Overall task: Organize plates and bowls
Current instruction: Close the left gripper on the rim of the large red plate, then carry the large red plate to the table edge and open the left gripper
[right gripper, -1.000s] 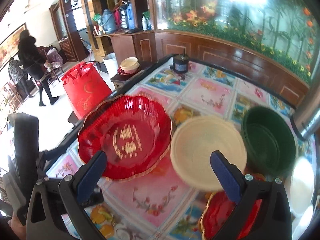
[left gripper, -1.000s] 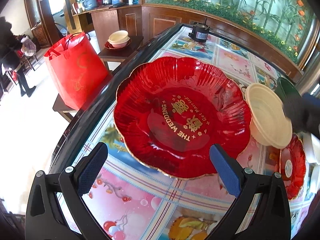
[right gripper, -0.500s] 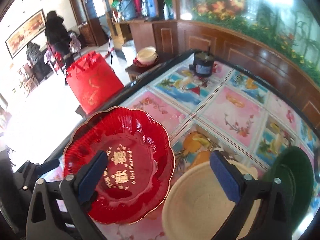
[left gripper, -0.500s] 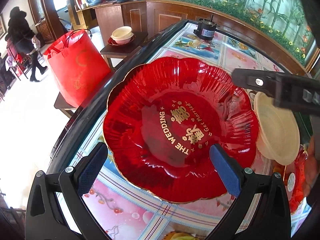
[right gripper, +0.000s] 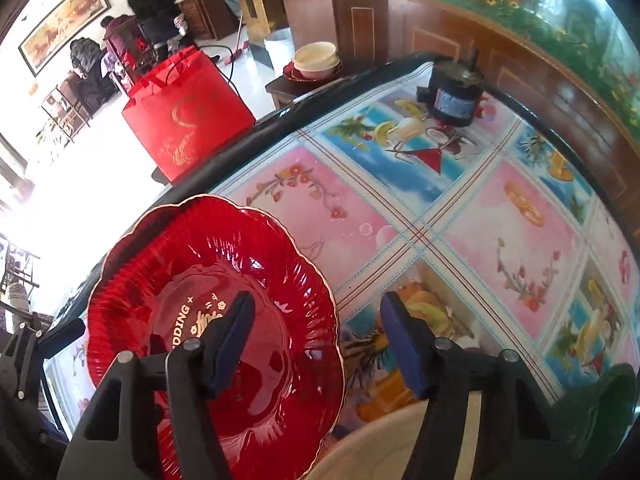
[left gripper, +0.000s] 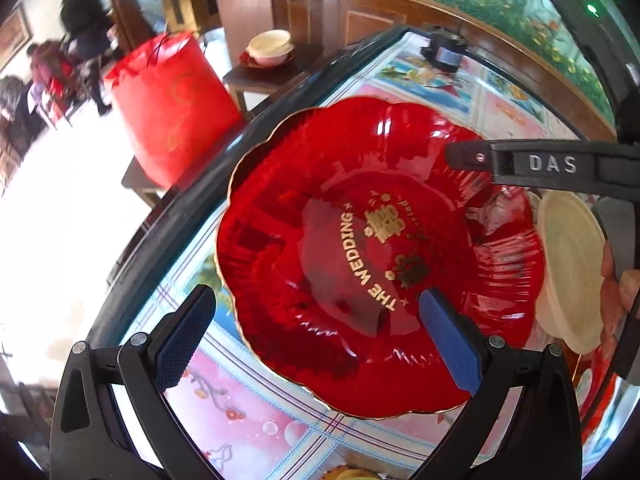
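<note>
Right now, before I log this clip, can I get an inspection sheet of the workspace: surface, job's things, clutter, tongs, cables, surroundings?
Surface: table under a colourful fruit-and-flower printed cover, dark rim.
Job's things: big red plate flat on the table near its edge; cream bowl beside it; green bowl at the right; a smaller red plate partly seen.
Clutter: black canister at the far end.
Tongs: left tongs open, hovering at the red plate's near rim; right tongs open, straddling the plate's right rim, holding nothing.
Cables: one cord on the floor by the red bag.
Surroundings: side table with stacked bowls, wooden cabinets, aquarium, people in the background.
</note>
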`<state>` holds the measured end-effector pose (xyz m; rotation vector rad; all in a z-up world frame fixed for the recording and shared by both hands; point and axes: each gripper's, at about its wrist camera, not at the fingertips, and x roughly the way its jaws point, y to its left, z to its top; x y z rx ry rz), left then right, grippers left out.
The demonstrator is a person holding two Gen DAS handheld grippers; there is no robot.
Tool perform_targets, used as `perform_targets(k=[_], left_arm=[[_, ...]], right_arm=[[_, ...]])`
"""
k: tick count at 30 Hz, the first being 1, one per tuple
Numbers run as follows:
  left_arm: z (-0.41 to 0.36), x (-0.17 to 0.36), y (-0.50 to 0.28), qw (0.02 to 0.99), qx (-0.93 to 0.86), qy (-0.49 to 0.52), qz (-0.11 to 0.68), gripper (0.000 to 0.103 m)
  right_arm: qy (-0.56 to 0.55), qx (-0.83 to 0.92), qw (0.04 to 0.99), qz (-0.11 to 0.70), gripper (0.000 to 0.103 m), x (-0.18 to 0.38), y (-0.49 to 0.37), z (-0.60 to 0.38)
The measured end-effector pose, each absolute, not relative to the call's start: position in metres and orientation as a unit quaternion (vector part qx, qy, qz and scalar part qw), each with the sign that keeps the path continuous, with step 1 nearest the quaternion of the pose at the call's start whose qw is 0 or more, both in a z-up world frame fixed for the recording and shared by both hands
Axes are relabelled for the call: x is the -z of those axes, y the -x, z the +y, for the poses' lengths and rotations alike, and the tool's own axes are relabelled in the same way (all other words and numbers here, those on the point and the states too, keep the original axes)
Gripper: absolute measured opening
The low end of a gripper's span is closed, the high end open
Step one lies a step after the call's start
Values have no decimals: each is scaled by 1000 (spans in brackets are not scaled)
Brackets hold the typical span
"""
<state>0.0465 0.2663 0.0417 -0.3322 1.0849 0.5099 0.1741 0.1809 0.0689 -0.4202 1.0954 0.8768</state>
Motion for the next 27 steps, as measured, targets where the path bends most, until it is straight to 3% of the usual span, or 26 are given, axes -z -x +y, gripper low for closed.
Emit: perform_targets(k=[4,7,9,15,20,27], left_arm=[[266,-34,-51,807,-226,172,518,103],[267,-31,-53,805,-227,173,521,102],[271,-27,-53,801,-217,194,522,86],[284,-19,-46,787,-250,202,527,43],[295,-21,-39,786,-252,216,522,31],[300,-24,-29,789,-247,214,519,29]], right_arm=[[197,-403,739,503,60,-64,-175,182],[195,-400,735,511,38,-57,-177,182],[185,-400,729,523,27,-50,-180,182],[173,-402,731,524,26,-48,-180,181],[173,-396,737,520,26,-49,-175,175],[193,-385,752,499,26,-53,-154,172]])
